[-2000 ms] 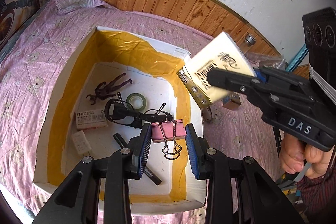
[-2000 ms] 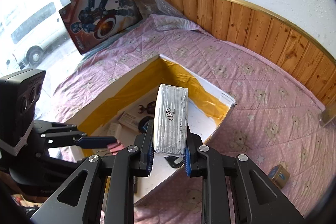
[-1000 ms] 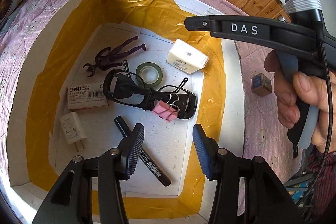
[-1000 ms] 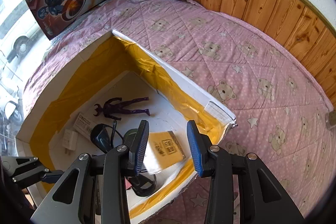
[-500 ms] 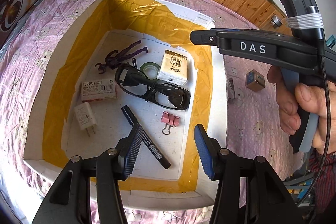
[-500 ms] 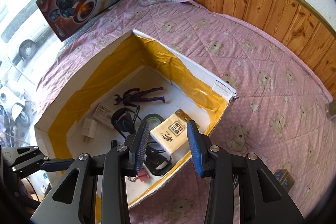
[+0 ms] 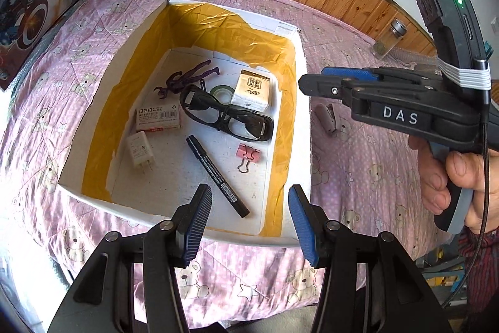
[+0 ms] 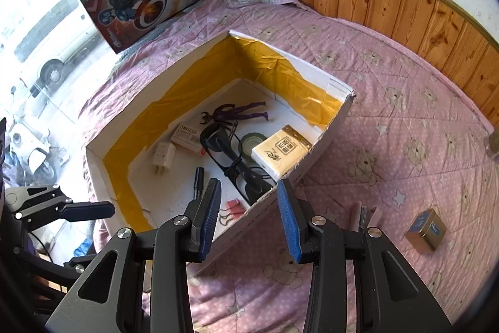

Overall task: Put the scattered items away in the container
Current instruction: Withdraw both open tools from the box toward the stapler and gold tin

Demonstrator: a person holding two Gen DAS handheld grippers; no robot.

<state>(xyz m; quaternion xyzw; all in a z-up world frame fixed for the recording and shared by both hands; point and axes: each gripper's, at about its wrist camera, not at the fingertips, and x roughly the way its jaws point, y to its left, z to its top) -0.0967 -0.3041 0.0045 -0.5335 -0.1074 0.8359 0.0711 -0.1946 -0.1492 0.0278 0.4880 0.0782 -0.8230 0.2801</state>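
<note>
Mostly done, by the look of it: the white foam box lined with yellow tape [image 7: 299, 58] already holds a purple action figure [image 7: 187, 75], green tape roll [image 7: 222, 91], yellow-and-white tissue pack [image 7: 253, 94], black glasses [image 7: 227, 116], red-and-white staple box [image 7: 158, 117], white plug charger [image 7: 139, 150], black marker pen [image 7: 216, 178] and pink binder clip [image 7: 248, 155]. Left on the pink bear-print quilt [image 8: 405, 120]: a grey folded clip-like piece [image 8: 363, 216] just outside the box wall at 3 o'clock, a small gold-and-blue tin [image 8: 425, 230] further out the same way, and a glass jar with metal lid [image 7: 388, 38] at 1 o'clock by the wood panelling. Left gripper [image 7: 249, 222] is spread wide and empty, hovering over the box's 6 o'clock rim. Right gripper [image 8: 248, 214] is also wide apart and empty, above the box's near corner. Likely next is the grey piece: its long axis runs roughly 12-to-6 in the left wrist view; I can't tell which end leads. The marker lies 11-to-5.
</note>
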